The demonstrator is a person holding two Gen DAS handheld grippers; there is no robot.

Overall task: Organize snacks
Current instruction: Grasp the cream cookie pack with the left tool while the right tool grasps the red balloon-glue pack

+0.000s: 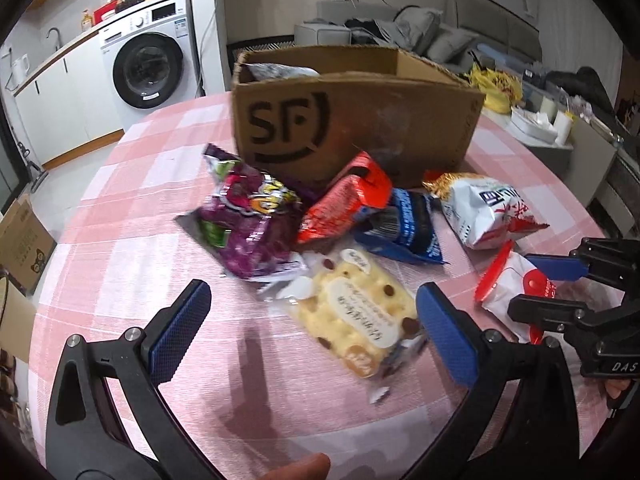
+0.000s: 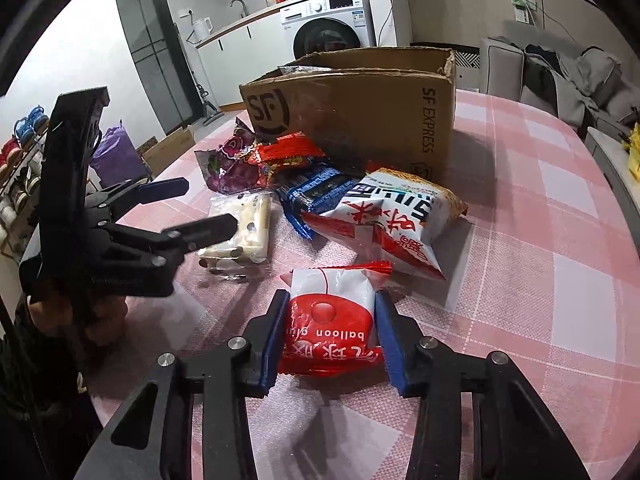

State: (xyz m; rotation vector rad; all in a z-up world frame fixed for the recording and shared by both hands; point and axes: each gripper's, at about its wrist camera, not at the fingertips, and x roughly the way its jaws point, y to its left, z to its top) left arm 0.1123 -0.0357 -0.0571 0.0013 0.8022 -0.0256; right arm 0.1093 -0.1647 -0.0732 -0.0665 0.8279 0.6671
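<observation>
My right gripper [image 2: 330, 300] is shut on a red-and-white balloon-print snack packet [image 2: 330, 320] that lies on the pink checked tablecloth [image 2: 540, 240]. In the left wrist view the same gripper [image 1: 524, 282] pinches that packet [image 1: 504, 288] at the right edge. My left gripper [image 1: 312, 320] stands open just above a pale yellow bread packet [image 1: 360, 316], which it is not touching. An open SF cardboard box [image 1: 360, 120] stands behind the pile. In front of it lie a purple bag [image 1: 248, 220], a red packet [image 1: 340, 208], a blue packet [image 1: 408, 224] and a white-and-red noodle bag [image 1: 488, 212].
The table is round, and its edge [image 1: 100, 184] curves off to the left. A washing machine [image 1: 148, 68] and counter stand at the back left, a grey sofa [image 1: 440, 32] behind the box. A side surface with yellow bags [image 1: 496, 88] sits at the right.
</observation>
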